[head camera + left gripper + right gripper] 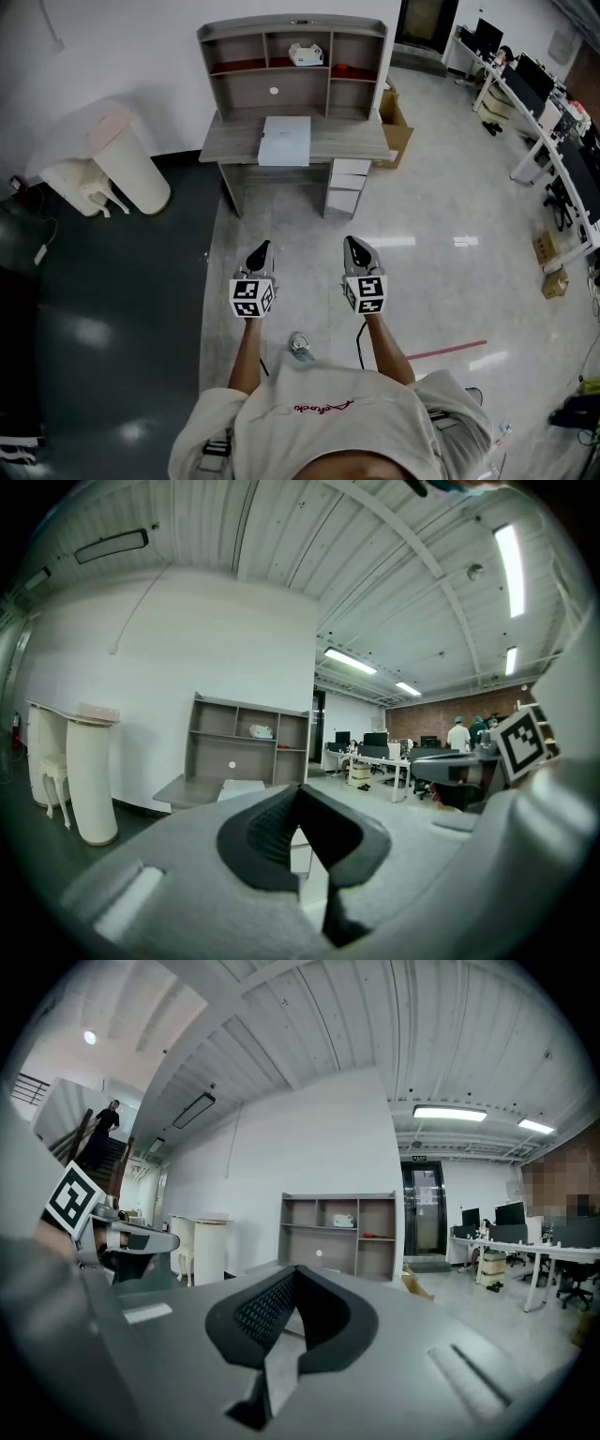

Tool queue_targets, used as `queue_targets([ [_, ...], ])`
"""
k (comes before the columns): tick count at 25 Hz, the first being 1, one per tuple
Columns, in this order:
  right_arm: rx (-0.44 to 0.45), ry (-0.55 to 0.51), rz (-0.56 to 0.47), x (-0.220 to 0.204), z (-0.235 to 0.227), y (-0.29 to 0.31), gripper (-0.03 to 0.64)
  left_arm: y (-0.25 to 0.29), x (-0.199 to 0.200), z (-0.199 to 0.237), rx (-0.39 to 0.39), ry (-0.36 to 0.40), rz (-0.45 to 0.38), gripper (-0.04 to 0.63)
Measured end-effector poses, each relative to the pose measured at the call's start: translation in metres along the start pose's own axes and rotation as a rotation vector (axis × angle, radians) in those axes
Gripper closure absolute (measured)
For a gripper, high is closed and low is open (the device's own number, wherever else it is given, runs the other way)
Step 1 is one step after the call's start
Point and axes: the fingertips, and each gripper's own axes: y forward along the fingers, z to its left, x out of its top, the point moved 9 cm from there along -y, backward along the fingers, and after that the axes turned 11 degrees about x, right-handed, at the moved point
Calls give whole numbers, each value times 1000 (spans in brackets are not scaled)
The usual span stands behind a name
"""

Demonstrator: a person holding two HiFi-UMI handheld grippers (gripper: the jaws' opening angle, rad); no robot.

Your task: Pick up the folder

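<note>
Glossy pale floor (450,244) stretches ahead of you and gives way to darker flooring at 9 o'clock. At 12 o'clock a grey surface (234,145) stands against the white wall, with a grey shelf unit (292,33) along its back edge. The white folder (284,141) lies flat near the middle of that surface, its near edge at the front rim. A small white object (306,54) sits in the upper middle compartment of the shelf unit. White drawers (347,186) hang under the right part of the surface, and an open cardboard box (397,131) sits on the floor just beside its right end, at 1 o'clock. A white rounded stand (131,169) is at 10 o'clock, and office desks with monitors (544,141) run along at 2 o'clock.

You hold both tools side by side over the floor, pointing toward 12 o'clock and well apart from the surface. Your left tongs (262,246) are closed with nothing between the pads, and your right tongs (352,242) are closed and empty too. A marker cube (251,296) rides behind the left pair and another cube (365,292) behind the right.

From the left gripper view, the folder (240,787) shows as a pale slab on the surface just beyond the closed tips (298,791). The right gripper view shows its tips (295,1274) pressed together, with the shelf unit (337,1232) in the distance.
</note>
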Motion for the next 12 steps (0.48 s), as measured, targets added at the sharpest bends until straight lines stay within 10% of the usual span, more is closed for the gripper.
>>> queue_targets([
  [12, -9, -8, -8, 16, -8, 91, 611, 71, 19, 59, -27, 5, -7, 597],
])
